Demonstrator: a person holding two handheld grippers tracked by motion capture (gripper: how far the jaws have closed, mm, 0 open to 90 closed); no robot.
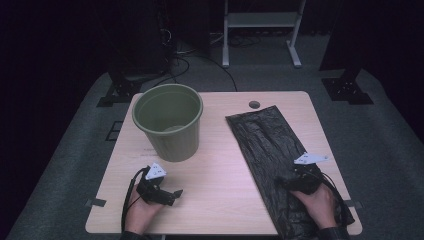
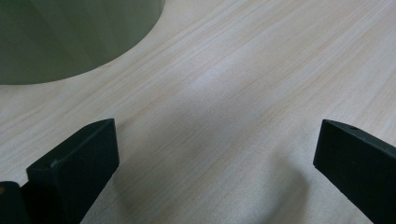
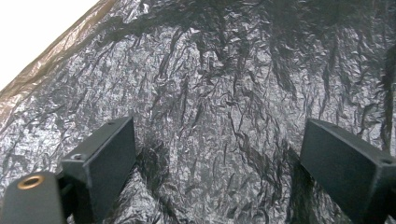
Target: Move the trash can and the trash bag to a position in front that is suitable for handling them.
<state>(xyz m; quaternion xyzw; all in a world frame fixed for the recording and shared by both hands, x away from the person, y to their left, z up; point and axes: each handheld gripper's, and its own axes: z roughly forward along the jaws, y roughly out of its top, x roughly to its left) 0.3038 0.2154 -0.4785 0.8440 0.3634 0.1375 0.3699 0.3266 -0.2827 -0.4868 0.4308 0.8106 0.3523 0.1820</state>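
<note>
Grippers wide open, one over the bag, one by the bin

Black plastic bag (image 1: 272, 155) lies flat and crinkly on the right side of the wooden table (image 1: 220, 165), running from near the far edge down to the near edge. Its near end hangs a little past the table edge. The right gripper (image 1: 292, 181) rests on top of it, near that end. In the right gripper view the jaws are spread far apart with the bag (image 3: 219, 93) under them — they pinch nothing. The person's right hand (image 1: 317, 202) covers part of the bag, so that bit is hidden.

The left gripper (image 1: 172, 194) sits low over bare wood, near the front edge. Its jaws are spread wide too, with nothing between them. Just beyond it stands a green bin (image 1: 168, 120), upright. In the left gripper view the bin (image 2: 70, 32) is cut off at the top corner, so you see just a piece of its wall.

There is faint writing on the table beside the bin — too small to read.
</note>
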